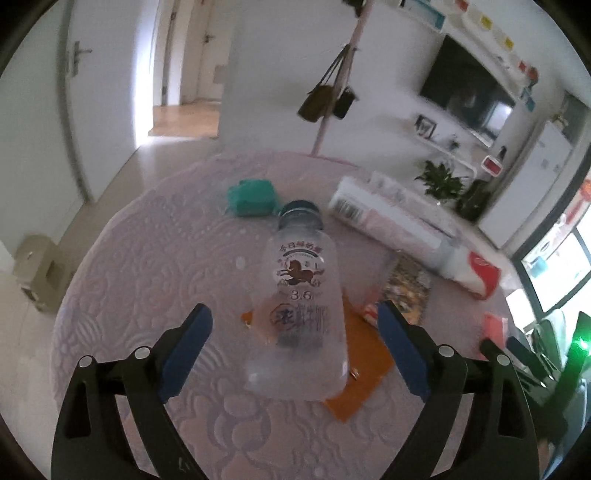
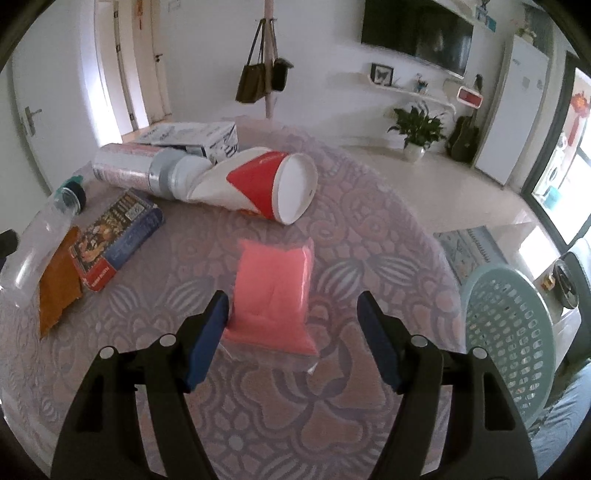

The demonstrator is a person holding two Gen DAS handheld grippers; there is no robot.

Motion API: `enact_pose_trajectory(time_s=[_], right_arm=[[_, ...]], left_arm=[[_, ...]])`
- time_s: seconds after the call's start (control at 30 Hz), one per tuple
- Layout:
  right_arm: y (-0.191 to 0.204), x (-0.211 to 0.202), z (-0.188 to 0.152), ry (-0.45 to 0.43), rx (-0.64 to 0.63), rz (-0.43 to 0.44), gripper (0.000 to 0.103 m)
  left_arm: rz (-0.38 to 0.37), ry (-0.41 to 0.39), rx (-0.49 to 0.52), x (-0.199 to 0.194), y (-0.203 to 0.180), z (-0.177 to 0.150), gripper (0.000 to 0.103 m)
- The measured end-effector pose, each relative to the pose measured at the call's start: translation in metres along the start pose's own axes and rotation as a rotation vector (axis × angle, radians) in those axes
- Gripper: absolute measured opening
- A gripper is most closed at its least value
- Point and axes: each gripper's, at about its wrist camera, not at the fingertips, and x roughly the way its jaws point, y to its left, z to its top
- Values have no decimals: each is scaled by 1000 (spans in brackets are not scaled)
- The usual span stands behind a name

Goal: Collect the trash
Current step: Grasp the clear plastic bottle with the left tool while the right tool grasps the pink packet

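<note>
Grippers both spread: left gripper (image 1: 295, 330) straddles the clear bottle (image 1: 301, 306) without pinching, right gripper (image 2: 291, 321) flanks the pink packet (image 2: 275, 295). Beyond the bottle, cup (image 2: 266, 184), book (image 2: 118, 240), boxes remain uncollected; basket (image 2: 509, 332) looks empty.

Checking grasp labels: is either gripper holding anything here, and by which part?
Nothing is held. The left gripper stands open around the plastic bottle; the right gripper stands open over the pink packet.

I work in a home living room: a black flat television (image 2: 417, 33) hangs on the white wall, handbags hang on a pink coat stand (image 2: 269, 55), and a green potted plant (image 2: 415, 129) stands on the floor.
</note>
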Motion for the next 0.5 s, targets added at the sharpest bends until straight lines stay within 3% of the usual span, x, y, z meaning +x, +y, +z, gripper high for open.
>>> enact_pose_trajectory(time_s=[0.1,0.23,0.4,0.47,0.5], right_arm=[[0,7,1,34,0,12,68],[0,5,0,26,0,-1,55],[-4,5,0,23,19,15,52],[-5,6,0,22,22,19,51],[-6,6,0,21,24,23,51]], left_arm=[[47,26,8,11,-5,0,88],[71,46,50,17,-15,-5,87],[142,98,97,26,-21,-13,69],[157,116,108,28,-21,-19,56],[149,122,103,29,-20,-21,55]])
